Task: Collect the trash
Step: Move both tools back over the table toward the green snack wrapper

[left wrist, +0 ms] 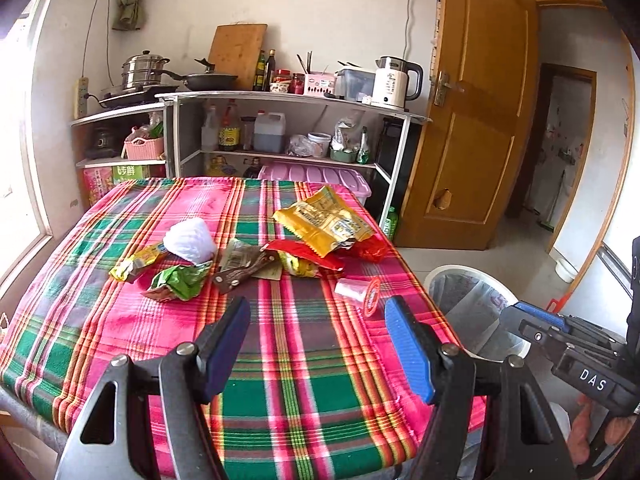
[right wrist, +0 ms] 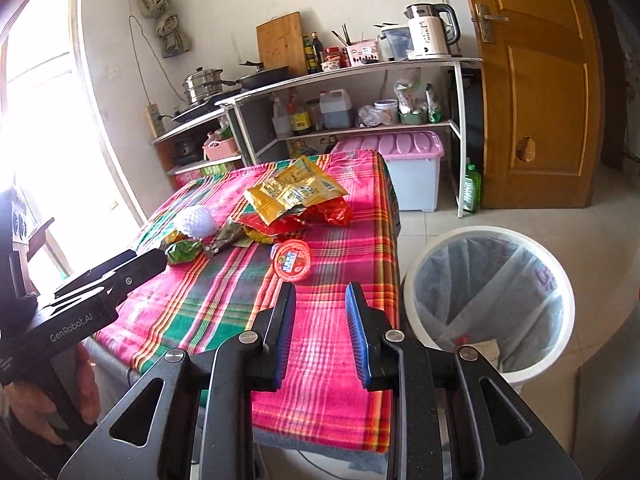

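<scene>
Trash lies on a table with a pink and green plaid cloth (left wrist: 304, 380): a yellow snack bag (left wrist: 326, 218) over red wrappers (left wrist: 308, 254), a white foam net (left wrist: 190, 238), a green wrapper (left wrist: 180, 282), a small yellow wrapper (left wrist: 138, 260) and a brown wrapper (left wrist: 244, 266). A small plastic cup with a red lid (right wrist: 292, 260) lies on its side near the table's right edge. My left gripper (left wrist: 318, 346) is open and empty over the near cloth. My right gripper (right wrist: 321, 328) is open and empty, just short of the cup. A white bin (right wrist: 486, 300) with a clear liner stands on the floor right of the table.
Metal shelves (left wrist: 288, 98) with pots, bottles and a kettle (left wrist: 396, 82) stand behind the table. A pink-lidded storage box (right wrist: 400, 168) sits under them. A wooden door (left wrist: 476, 120) stands open at the right. A window is at the left.
</scene>
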Demonstrator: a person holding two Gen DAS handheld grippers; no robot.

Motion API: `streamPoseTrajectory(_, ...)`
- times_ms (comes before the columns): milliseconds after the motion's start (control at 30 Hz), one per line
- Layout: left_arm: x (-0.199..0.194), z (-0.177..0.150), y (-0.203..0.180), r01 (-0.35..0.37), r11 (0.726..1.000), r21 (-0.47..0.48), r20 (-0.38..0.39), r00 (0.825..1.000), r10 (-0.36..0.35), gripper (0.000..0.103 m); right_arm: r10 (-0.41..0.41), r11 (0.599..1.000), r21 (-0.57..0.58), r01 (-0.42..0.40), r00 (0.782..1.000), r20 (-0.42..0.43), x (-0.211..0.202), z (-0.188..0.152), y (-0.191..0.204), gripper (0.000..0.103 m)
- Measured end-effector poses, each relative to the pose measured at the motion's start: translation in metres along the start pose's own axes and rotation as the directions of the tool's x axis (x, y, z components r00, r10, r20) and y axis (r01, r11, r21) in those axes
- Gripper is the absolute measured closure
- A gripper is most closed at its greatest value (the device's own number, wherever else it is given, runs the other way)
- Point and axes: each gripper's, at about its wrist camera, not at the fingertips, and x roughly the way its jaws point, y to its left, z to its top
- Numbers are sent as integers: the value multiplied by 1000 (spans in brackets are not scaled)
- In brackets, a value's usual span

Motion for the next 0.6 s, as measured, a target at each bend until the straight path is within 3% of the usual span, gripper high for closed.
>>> streamPoseTrajectory(600, 24, -3, 101, -151, 985, -83, -28, 988, 150, 31, 114, 985, -124, -122, 991, -71, 78, 27, 58, 76)
